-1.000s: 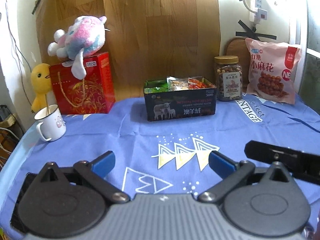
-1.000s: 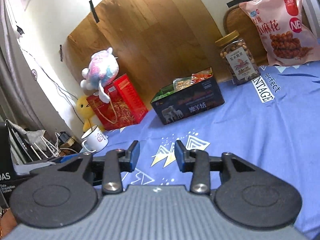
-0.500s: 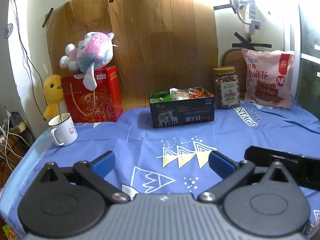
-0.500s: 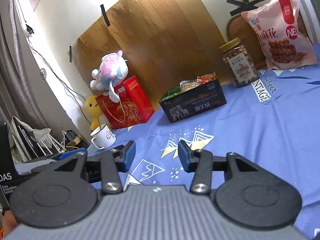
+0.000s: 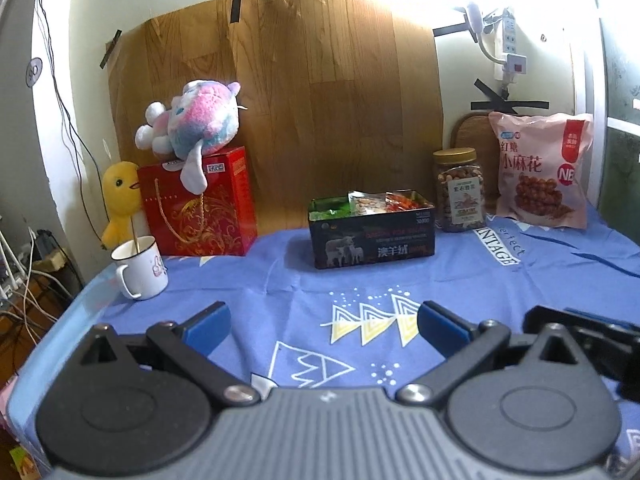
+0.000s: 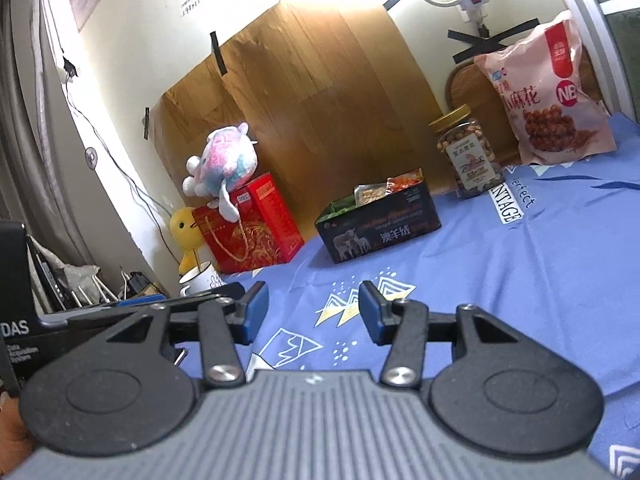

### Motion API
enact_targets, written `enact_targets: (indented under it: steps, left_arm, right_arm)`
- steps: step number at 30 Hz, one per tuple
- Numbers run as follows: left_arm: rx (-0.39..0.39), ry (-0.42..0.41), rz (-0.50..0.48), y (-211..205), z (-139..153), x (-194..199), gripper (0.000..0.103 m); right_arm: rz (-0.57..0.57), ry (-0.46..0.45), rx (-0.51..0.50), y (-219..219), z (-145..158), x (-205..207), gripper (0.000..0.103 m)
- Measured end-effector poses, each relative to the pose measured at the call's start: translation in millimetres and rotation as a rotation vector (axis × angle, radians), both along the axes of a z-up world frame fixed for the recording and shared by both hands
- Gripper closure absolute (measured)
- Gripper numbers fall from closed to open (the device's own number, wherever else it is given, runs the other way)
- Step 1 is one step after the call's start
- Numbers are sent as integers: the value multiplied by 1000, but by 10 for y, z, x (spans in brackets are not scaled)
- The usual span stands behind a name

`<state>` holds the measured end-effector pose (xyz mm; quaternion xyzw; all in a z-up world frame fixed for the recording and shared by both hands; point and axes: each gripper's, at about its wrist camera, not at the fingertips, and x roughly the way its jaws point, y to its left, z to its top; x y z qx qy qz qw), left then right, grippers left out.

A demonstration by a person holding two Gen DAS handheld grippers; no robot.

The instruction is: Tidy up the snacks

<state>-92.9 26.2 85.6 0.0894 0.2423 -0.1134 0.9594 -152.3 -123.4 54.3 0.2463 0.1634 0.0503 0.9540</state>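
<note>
Snack tin (image 5: 372,236) sits on blue patterned cloth (image 5: 280,288) before wood-look backdrop (image 5: 320,120).

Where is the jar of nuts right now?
In both views the jar of nuts stands at the table's far right, between the dark tin box and the pink snack bag.

Left wrist view sits low at the near edge of the blue patterned tablecloth (image 5: 304,280), facing the wood-grain backboard (image 5: 320,120) square on. Right wrist view looks from further right, angled leftward. Both share the dark rectangular snack tin (image 5: 372,236) (image 6: 380,224), well off.
</note>
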Motion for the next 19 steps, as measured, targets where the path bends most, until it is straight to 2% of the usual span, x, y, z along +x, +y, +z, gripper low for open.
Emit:
enact_targets:
  steps: [12, 15, 19]
  left_arm:
    - [-2, 21, 7, 35, -27, 24, 0]
    - [-12, -16, -17, 37, -29, -37, 1]
    - [-17, -25, -41, 14, -22, -57, 0]
  right_arm:
    - [-11, 15, 27, -3, -82, -23, 50]
    - [-12, 19, 29, 3, -95, -26, 50]
    - [-11, 17, 26, 3, -94, -25, 50]
